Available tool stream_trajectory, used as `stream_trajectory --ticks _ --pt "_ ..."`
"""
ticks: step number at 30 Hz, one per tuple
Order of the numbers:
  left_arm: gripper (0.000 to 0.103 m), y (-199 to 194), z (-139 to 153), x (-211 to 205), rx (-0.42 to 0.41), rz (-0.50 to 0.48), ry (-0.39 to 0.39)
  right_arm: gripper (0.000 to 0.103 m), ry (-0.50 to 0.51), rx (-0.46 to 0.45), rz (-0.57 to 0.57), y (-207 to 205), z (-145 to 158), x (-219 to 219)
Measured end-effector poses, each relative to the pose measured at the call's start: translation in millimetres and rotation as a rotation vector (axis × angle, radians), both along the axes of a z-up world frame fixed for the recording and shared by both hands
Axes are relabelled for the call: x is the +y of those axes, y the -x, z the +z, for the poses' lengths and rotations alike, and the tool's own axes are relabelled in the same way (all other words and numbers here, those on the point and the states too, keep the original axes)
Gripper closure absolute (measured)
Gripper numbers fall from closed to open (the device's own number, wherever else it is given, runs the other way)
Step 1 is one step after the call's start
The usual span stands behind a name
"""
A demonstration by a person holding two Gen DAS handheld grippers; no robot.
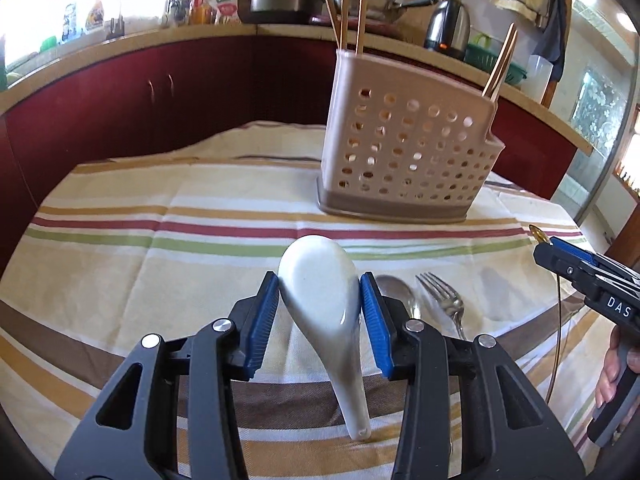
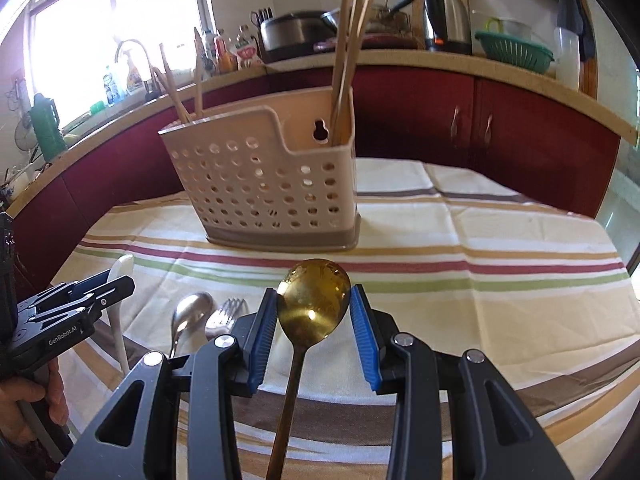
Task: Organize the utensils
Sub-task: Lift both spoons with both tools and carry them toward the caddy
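My left gripper [image 1: 319, 278] is shut on the bowl of a white ceramic spoon [image 1: 320, 304], and its handle slants down toward the camera above the cloth. In the right wrist view my right gripper [image 2: 315, 292] is shut on a gold spoon [image 2: 314, 300], bowl forward, handle running back between the fingers. The beige perforated utensil holder [image 1: 408, 152] [image 2: 264, 184] stands ahead on the striped tablecloth, with wooden chopsticks [image 1: 344, 8] [image 2: 352, 40] upright in it. A steel spoon [image 1: 396, 292] [image 2: 192, 308] and a fork [image 1: 440, 292] [image 2: 228, 308] lie on the cloth between the grippers.
The right gripper [image 1: 560, 256] shows at the right edge of the left view, a hand [image 1: 612, 368] on its grip. The left gripper [image 2: 100, 292] shows at the left of the right view. Behind the table run red cabinets [image 1: 160, 92] and a counter with a kettle [image 2: 444, 16], a pot and bottles.
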State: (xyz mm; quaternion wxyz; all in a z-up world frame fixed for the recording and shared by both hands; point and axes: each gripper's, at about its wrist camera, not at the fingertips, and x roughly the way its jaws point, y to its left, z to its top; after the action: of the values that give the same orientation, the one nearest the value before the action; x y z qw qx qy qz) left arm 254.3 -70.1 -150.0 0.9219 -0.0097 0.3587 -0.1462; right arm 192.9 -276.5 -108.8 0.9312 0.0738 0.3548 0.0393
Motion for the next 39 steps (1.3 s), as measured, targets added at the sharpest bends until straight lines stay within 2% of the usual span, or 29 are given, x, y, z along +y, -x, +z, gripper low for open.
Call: stream_trajectory --ticks 17,39 --pt "0.062 15 15 10 -0.063 0.01 0.004 0.065 0.027 -0.077 0.005 13 13 6" --pt "0.062 20 22 10 -0.087 0.011 -0.005 0.066 0.02 -0.143 -0.005 24 21 1"
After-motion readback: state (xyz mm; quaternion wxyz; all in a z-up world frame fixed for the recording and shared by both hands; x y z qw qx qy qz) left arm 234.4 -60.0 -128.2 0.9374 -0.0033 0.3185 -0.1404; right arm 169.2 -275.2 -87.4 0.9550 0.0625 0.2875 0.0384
